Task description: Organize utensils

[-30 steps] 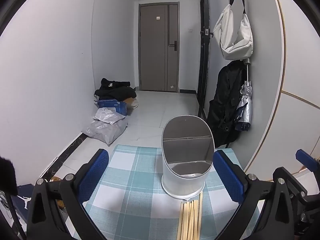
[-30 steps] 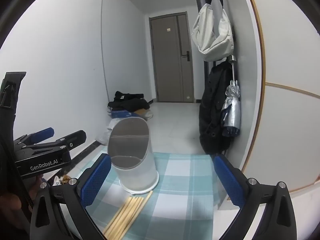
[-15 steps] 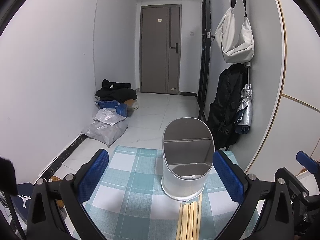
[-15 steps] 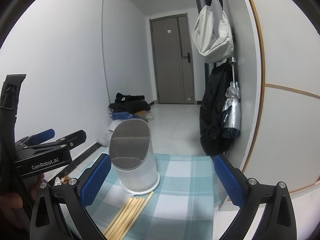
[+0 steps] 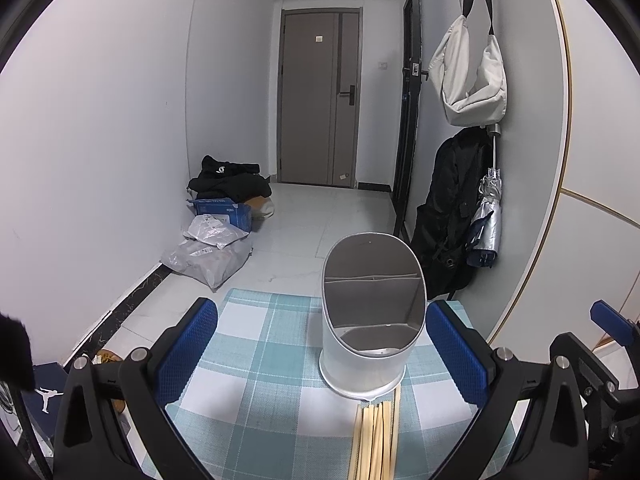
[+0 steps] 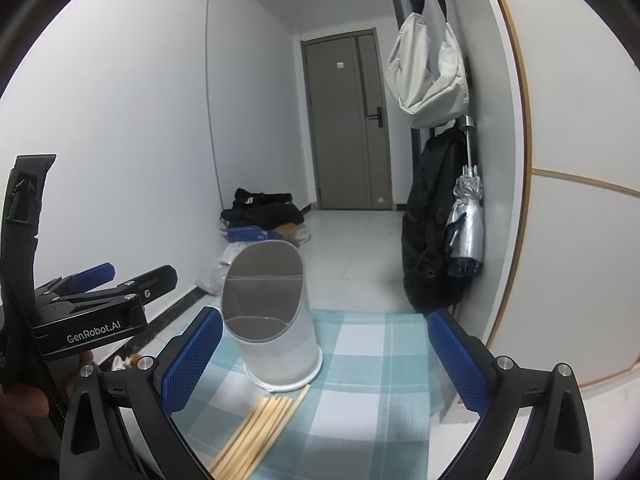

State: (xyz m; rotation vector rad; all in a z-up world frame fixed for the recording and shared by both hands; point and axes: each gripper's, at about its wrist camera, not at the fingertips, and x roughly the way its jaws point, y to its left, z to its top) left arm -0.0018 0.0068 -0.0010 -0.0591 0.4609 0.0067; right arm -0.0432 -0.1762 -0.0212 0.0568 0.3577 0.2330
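Two grippers are in my hands, and neither holds anything. My left gripper [image 5: 322, 344] has its blue-padded fingers [image 5: 188, 350] spread wide, hovering above the checked tablecloth [image 5: 256, 364]. The white utensil holder [image 5: 368, 332] stands upright on the cloth between those fingers, nearer the right one, its slanted mouth facing me and a divider visible inside. A bundle of wooden chopsticks [image 5: 376, 440] lies flat on the cloth just in front of the holder, their far ends touching or almost touching its base, well below and between the fingers.

My right gripper [image 6: 324, 354] is spread just as wide. From it, the holder [image 6: 276, 332] sits close to the left finger [image 6: 192, 358], and the chopsticks [image 6: 260, 428] fan out diagonally from the holder's base toward the lower left. The left gripper's black body [image 6: 92, 316] shows at the left edge, well apart from the holder.
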